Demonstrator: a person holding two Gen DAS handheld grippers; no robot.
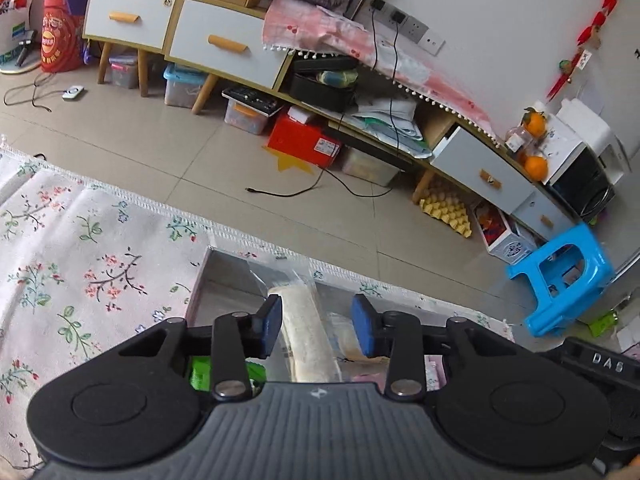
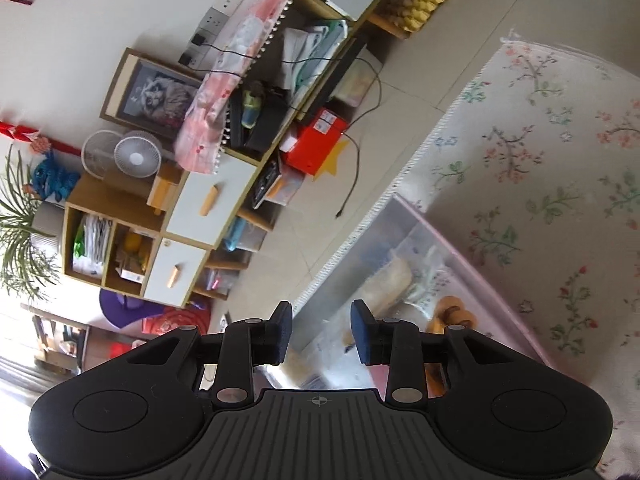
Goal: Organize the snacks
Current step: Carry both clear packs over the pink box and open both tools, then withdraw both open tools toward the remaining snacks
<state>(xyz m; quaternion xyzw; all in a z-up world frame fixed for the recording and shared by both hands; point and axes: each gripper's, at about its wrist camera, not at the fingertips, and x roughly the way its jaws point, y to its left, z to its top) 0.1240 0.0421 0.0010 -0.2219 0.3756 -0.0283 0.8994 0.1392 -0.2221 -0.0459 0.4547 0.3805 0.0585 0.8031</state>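
both the left claw (image 1: 316,326) and right claw (image 2: 321,331) hang spread and empty above the clear bin (image 2: 460,236) at the surface's edge. several wrapped snacks (image 1: 306,332) already lie inside; what remains outside isn't visible.

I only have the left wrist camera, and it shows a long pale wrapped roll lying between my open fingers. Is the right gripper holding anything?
Observer: No. The right gripper is open, with nothing between its fingers.
Operator: What is in front of it?
Observer: It points into the clear plastic bin with a pink rim, which sits on the floral cloth.
Operator: Any snacks in there that I am missing?
Observer: Yes. Round orange-brown snack pieces lie in the bin beside the long pale wrapped roll.
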